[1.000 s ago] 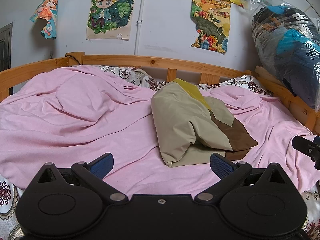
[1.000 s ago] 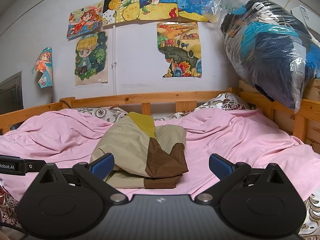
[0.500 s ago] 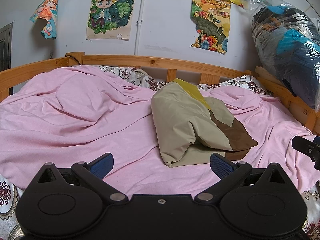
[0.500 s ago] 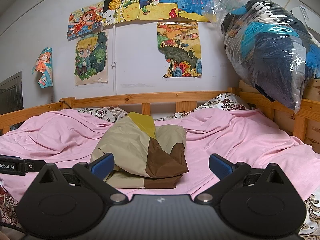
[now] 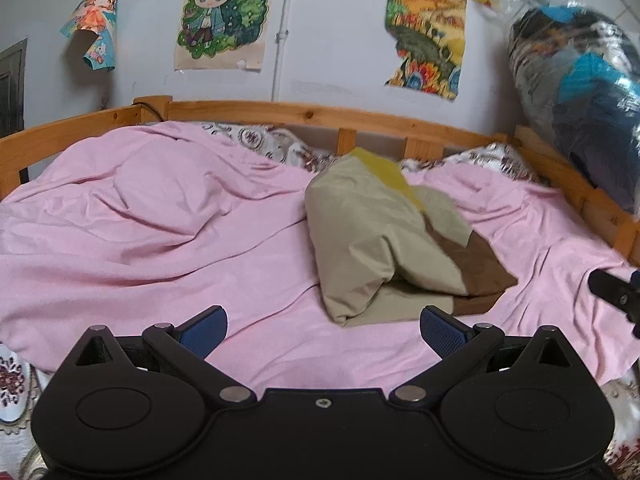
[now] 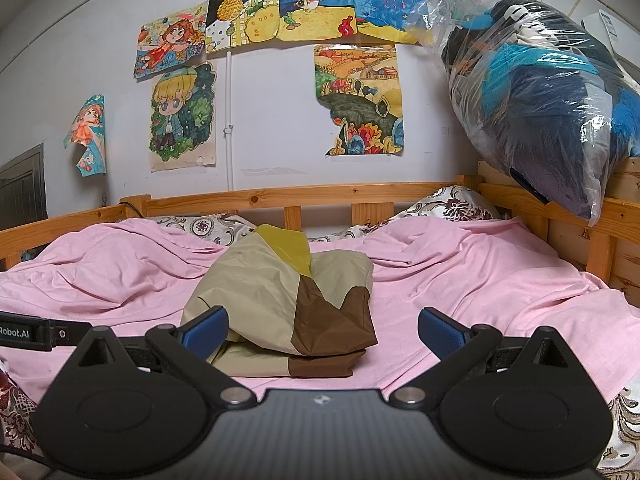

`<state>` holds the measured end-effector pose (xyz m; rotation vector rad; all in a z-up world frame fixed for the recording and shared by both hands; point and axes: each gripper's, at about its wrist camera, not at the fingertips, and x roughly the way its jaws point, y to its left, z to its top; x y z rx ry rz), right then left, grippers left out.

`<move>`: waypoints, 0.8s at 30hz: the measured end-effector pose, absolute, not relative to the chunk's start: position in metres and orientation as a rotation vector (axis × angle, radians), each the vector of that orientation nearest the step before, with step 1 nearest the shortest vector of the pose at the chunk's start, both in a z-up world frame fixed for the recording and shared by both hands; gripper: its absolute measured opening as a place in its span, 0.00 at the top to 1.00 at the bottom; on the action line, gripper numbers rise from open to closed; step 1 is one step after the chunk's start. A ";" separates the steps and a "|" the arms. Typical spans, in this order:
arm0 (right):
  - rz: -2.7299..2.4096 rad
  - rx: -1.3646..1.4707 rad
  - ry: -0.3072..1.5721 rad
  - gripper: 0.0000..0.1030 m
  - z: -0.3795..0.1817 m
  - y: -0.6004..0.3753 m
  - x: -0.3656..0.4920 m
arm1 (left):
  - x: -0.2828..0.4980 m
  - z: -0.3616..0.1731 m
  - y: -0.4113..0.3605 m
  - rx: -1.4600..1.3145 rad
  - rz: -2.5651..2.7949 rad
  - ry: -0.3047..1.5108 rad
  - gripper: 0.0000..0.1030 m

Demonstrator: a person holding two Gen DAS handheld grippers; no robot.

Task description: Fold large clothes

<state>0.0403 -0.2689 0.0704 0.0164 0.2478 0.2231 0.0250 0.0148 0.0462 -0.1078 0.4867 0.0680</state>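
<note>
Both tongs are spread wide and pinching nothing. The left tongs [image 5: 323, 326] hang over the near edge of the bed, blue pads [image 5: 202, 330] well apart, with pink sheet [image 5: 160, 248] showing between them. The right tongs [image 6: 322, 330] sit in much the same spot further to the right, also splayed, and the folded garment shows in the gap between their pads [image 6: 440, 334].

The folded garment [image 5: 384, 240] is a beige piece with a brown patch and a bit of mustard yellow at the far end. It lies bundled up on the pink sheet around the middle of the bed, a little toward the near edge, and it looks doubled over on itself with a flatter layer sticking out underneath. From the right wrist camera the same folded garment [image 6: 288, 300] sits just beyond the tongs, not touching either pad as far as I can tell.

The wooden bed frame [image 6: 320, 194] runs along the far edge and the right side, with patterned pillows [image 6: 452, 206] tucked against it. A clear plastic bag of dark and blue clothes [image 6: 552, 100] rests on the frame at the far right corner. Kids' drawings [image 6: 312, 8] are stuck all over the wall behind.

The right tongs' tip pokes into the right edge of the left camera's view.
</note>
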 end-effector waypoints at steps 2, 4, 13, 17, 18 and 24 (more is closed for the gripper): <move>0.223 0.017 0.248 0.00 0.070 -0.269 0.040 | 0.026 0.045 0.012 -0.085 0.087 0.502 0.01; 0.224 0.016 0.248 0.00 0.070 -0.269 0.040 | 0.026 0.045 0.010 -0.061 0.104 0.509 0.01; 0.224 0.017 0.249 0.00 0.070 -0.269 0.040 | 0.026 0.045 0.003 0.007 0.118 0.515 0.01; 0.224 0.017 0.248 0.00 0.071 -0.269 0.040 | 0.026 0.045 0.004 0.012 0.116 0.515 0.01; 0.223 0.017 0.248 0.00 0.071 -0.269 0.040 | 0.026 0.045 0.004 0.012 0.115 0.516 0.01; 0.224 0.017 0.249 0.00 0.070 -0.269 0.040 | 0.026 0.045 0.003 0.015 0.116 0.514 0.01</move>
